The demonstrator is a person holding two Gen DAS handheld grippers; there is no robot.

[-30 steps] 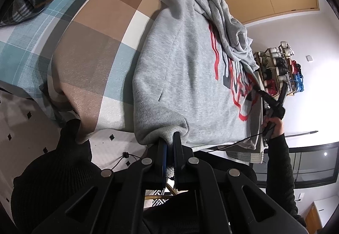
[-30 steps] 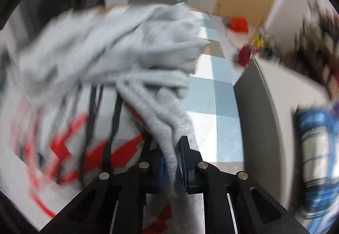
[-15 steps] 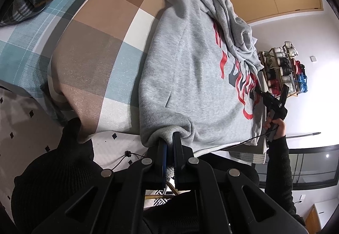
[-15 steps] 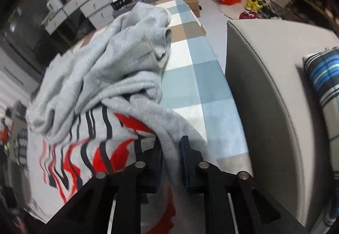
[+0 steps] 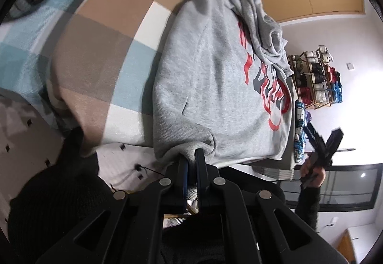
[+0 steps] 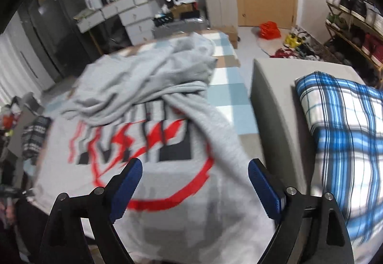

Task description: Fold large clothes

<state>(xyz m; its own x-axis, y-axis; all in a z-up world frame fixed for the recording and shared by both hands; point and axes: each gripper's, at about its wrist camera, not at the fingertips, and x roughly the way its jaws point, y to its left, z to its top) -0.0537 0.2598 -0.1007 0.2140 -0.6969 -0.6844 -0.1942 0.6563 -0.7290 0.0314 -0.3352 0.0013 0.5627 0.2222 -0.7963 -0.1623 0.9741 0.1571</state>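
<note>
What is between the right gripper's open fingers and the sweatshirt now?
Nothing: in the right wrist view, the right gripper has just opened and hangs above the sweatshirt, no fabric between its pads.

the right gripper (image 6: 195, 188) has let go of the grey sweatshirt (image 6: 153, 144): its jaws, a second ago pinched on a fold of the sleeve, have just been opening and now stand wide with nothing between them. it has lifted off the sweatshirt, and the freed sleeve lies across the red print.
</note>
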